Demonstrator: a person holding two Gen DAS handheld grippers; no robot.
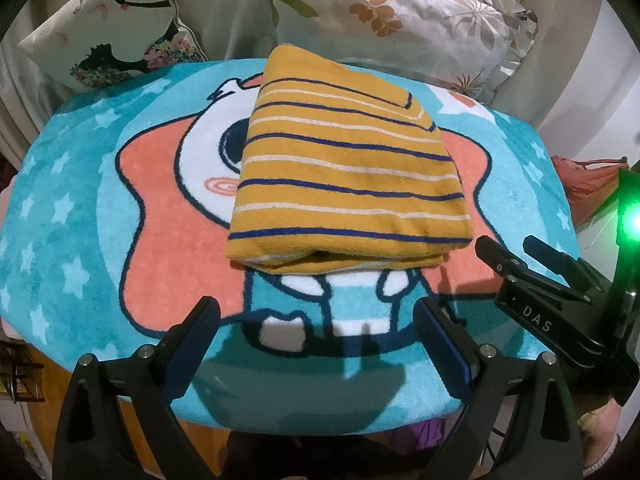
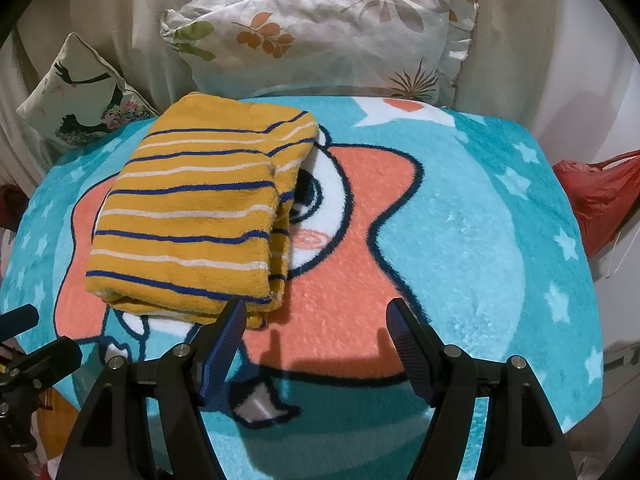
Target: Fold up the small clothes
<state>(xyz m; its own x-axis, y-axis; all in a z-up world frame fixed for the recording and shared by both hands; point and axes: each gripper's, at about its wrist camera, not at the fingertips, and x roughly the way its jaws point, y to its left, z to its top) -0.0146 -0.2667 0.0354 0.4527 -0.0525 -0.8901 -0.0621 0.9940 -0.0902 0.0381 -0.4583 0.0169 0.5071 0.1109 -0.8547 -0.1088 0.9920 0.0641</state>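
Ahead of left gripper point(image 1: 318, 316) jaws, spread wide: strip of bare blanket point(image 1: 80, 216), then folded striped garment point(image 1: 344, 176) lying across the path. Right of those jaws: right gripper point(image 1: 516, 254), close by. Ahead of right gripper's parted jaws: open blanket. Ahead-left: garment's near corner, just beside left finger point(image 2: 228, 330). Far beyond: floral pillow point(image 2: 320, 32), bird cushion point(image 2: 80, 96).

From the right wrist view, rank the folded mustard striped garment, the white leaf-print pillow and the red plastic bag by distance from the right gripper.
1. Folded mustard striped garment, just ahead-left of the right gripper, both jaws open.
2. Red plastic bag, far right, off the blanket.
3. White leaf-print pillow, at the back.
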